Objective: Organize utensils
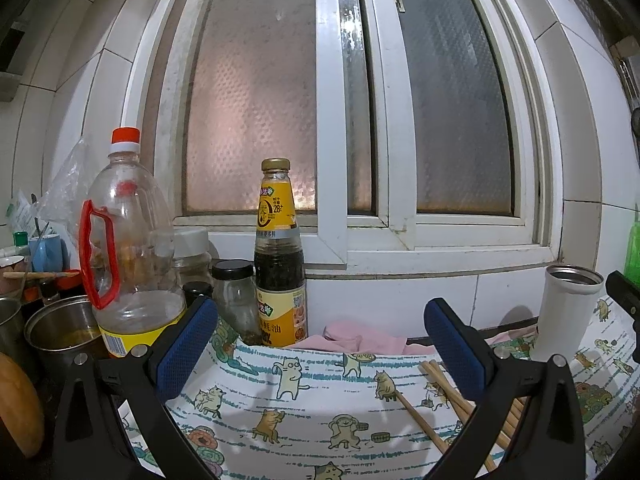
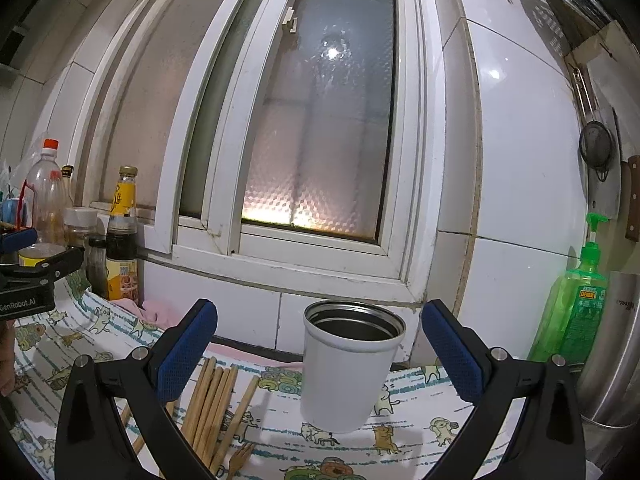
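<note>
Wooden chopsticks lie under open right tongs, left of cup.

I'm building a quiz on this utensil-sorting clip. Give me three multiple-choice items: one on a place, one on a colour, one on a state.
1. Where do the chopsticks lie?
A. in the cup
B. on the cat-print cloth
C. on the windowsill

2. What colour is the big clear bottle's cap?
A. red
B. green
C. black

3. How is the right gripper?
A. shut on the chopsticks
B. shut on the cup
C. open

Key: 1 B, they rest flat left of the white cup; 2 A, the cap is red; 3 C, its jaws stand apart, holding nothing.
</note>
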### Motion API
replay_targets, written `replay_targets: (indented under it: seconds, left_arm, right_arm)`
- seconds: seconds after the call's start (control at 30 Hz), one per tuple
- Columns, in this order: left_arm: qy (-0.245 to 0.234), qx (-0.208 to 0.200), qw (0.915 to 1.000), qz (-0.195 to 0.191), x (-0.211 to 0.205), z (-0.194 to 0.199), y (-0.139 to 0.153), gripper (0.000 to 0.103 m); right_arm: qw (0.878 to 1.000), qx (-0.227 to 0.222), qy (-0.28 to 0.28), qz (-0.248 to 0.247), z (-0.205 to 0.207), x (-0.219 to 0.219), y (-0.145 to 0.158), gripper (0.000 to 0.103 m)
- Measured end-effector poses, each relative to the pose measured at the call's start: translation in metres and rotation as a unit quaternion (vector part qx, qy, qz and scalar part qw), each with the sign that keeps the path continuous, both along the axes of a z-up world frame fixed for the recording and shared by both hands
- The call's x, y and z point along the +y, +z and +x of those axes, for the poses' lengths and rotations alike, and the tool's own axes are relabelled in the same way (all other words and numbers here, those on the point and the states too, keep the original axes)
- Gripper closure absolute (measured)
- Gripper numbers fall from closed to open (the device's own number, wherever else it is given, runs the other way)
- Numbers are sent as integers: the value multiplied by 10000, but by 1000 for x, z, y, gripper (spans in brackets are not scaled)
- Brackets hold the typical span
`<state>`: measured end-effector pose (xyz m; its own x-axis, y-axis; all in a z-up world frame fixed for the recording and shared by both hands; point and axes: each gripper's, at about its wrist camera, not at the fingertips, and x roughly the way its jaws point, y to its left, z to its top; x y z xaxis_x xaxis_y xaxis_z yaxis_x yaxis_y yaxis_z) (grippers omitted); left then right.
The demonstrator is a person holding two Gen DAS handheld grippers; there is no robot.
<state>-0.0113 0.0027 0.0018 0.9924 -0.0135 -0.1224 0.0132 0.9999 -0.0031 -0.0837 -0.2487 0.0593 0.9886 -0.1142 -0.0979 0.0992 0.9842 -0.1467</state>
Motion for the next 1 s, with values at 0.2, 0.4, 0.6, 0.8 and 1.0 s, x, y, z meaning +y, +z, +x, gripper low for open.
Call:
replay_targets:
  seconds: [0.2, 0.4, 0.6, 0.8, 1.0]
  left_arm:
    - [8, -13, 10000, 27, -2, 0, 1, 0]
    - [20, -6, 10000, 41, -2, 0, 1, 0]
    - [20, -7, 10000, 46, -2, 0, 1, 0]
    - [31, -11, 10000, 54, -3, 0, 1, 0]
    - [35, -11, 10000, 50, -4, 0, 1, 0]
  right_arm:
    - [10000, -8, -66, -56, 0, 2, -1, 0]
    - [9999, 37, -104, -59, 2, 1, -2, 0]
    - [9998, 99, -116, -83, 4, 1, -3, 0]
    - [9998, 106, -123, -89, 5, 2, -3, 0]
    - [9998, 102, -130, -88, 4, 2, -3, 0]
